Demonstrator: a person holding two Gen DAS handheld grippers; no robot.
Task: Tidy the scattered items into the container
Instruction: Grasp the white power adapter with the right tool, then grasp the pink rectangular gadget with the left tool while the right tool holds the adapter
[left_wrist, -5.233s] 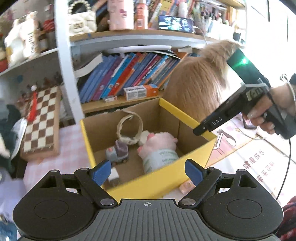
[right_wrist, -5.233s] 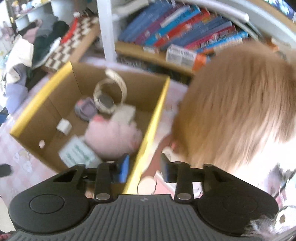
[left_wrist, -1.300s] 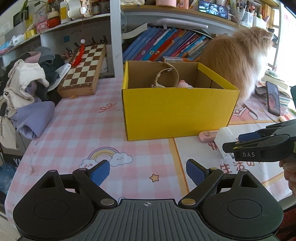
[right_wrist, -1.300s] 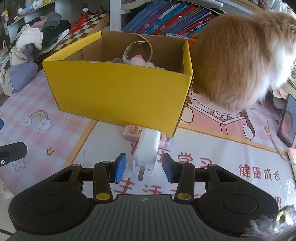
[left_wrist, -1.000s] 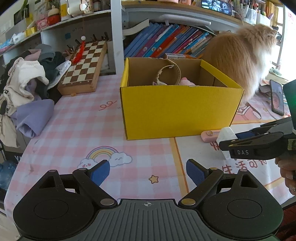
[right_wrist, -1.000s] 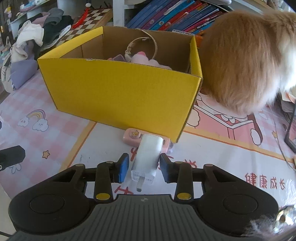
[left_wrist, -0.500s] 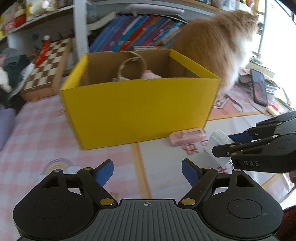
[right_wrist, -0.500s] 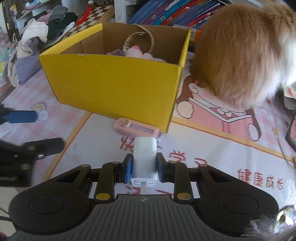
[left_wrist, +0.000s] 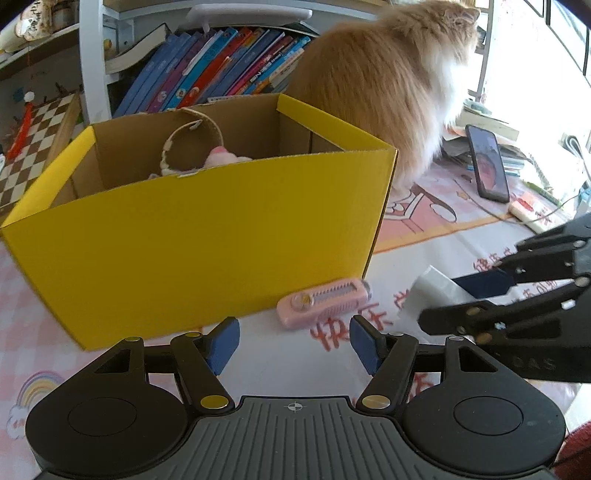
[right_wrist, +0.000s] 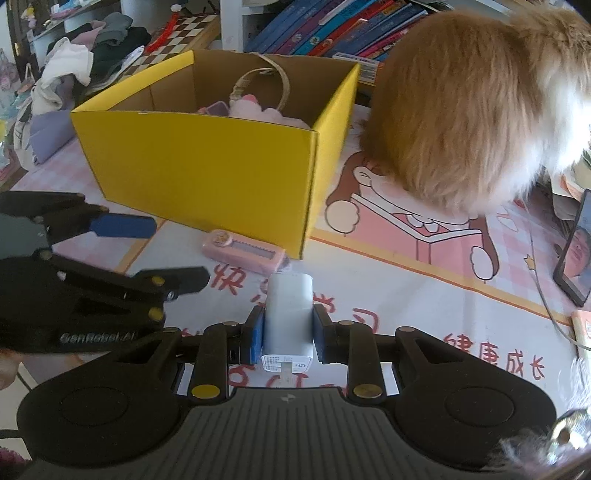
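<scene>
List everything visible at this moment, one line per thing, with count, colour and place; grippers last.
Box: one, yellow cardboard, on the mat.
Headphones: one, beige, inside the box.
Plush toy: one, pink, inside the box.
Utility knife: one, pink, on the mat beside the box's front corner.
Charger: one, white, between the right gripper's fingers.
Cat: one, orange-white, right of the box.
Phone: one, black, propped beside the cat.
Chessboard: one, brown-white, left of the box.
Books: many, mixed colours, shelf behind.
Left gripper: open, near the knife.
Right gripper: shut on the charger.
</scene>
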